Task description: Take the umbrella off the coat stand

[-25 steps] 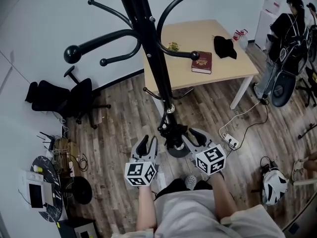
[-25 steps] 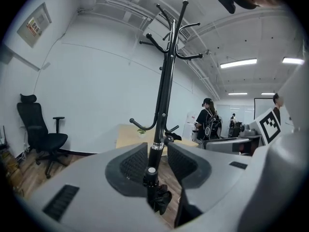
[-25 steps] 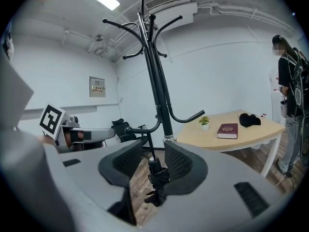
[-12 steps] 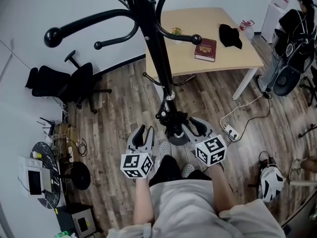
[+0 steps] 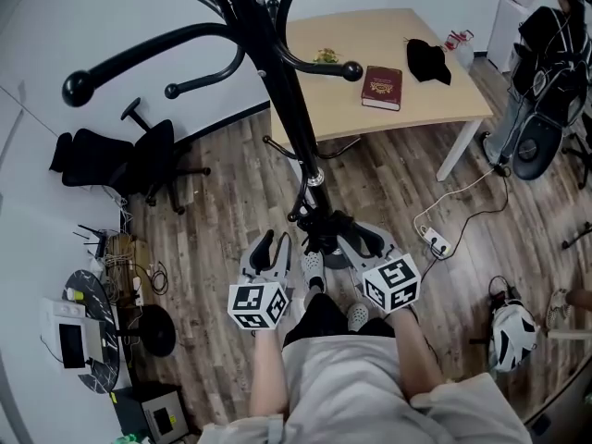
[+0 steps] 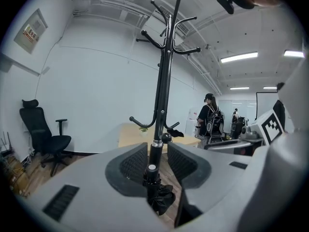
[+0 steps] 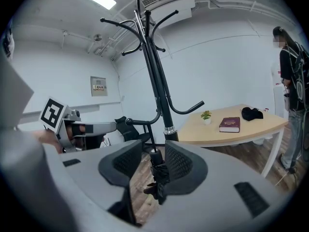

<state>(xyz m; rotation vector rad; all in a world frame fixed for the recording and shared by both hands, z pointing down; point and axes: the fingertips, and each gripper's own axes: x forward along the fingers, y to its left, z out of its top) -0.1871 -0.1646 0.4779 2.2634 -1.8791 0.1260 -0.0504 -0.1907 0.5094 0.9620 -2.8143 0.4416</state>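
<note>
The umbrella [image 6: 156, 196], black and folded into a short bundle, hangs low beside the pole of the coat stand [image 5: 277, 100], close above the wooden floor [image 5: 213, 211]. I cannot tell which hook bears it. I hold my left claw [image 5: 274, 246] just to its left and my right claw [image 5: 361, 240] just to its right, both pointed at the foot of the stand. Each claw's jaws stand wide apart and grip nothing. The umbrella shows in the gap between each pair, but it lies beyond the tips and neither pair touches it.

Behind the stand is a pale table [image 5: 425, 109] with a red book [image 5: 381, 88] and a black cloth [image 5: 425, 60] on it. A black office chair [image 5: 139, 169] stands by the wall at the left.
</note>
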